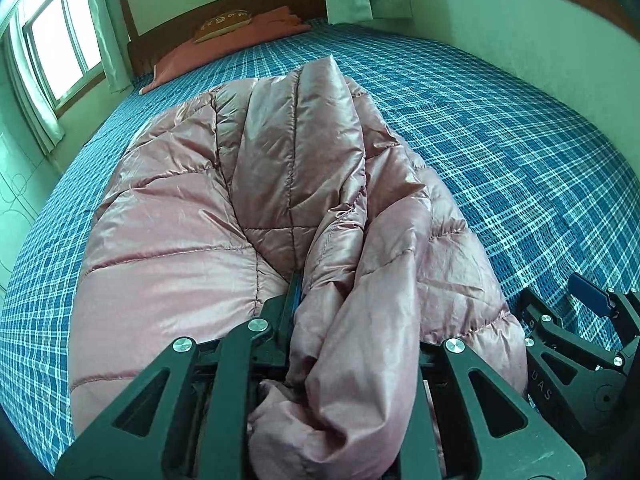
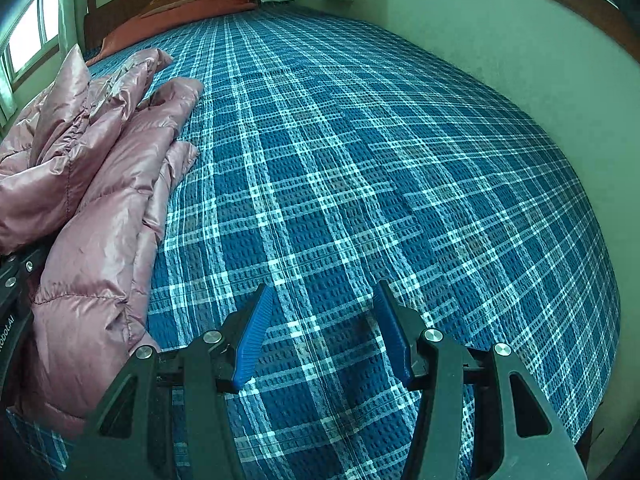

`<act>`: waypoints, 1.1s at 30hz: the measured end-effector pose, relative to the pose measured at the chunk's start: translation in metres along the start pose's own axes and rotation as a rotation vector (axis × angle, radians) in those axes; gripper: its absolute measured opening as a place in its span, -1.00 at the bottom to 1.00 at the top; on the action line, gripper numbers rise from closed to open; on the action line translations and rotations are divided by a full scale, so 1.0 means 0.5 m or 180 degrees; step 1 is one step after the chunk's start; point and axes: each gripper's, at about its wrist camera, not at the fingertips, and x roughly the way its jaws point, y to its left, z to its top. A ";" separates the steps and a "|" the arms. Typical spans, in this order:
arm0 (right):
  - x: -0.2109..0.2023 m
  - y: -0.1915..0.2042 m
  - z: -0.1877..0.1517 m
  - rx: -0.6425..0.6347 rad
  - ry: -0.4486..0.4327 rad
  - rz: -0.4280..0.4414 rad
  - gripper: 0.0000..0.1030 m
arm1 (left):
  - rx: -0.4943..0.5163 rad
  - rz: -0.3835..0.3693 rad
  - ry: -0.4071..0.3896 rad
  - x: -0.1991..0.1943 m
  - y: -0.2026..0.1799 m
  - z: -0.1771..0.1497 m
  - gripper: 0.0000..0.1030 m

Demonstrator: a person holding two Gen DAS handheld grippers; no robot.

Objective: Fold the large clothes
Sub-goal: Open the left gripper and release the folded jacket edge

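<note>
Jacket (image 1: 248, 184), pink quilted, lies on the plaid bed (image 2: 360, 160), at 9 o'clock of my right gripper (image 2: 320, 320), whose jaws stand apart, empty. Left gripper (image 1: 316, 320) pinches a bunched fold; I lower it flat, judging the slippery shell may slide.

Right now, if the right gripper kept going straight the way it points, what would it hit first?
The right gripper, fingers apart and empty, would most likely meet the blue plaid bedspread directly ahead. The pink puffer jacket lies off to its left, outside that line, though depth is hard to judge.
</note>
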 end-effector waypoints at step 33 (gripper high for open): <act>-0.172 0.017 -0.041 0.0067 -0.0347 0.0166 0.05 | -0.1457 -0.0757 -0.0547 -0.254 0.322 -0.120 0.20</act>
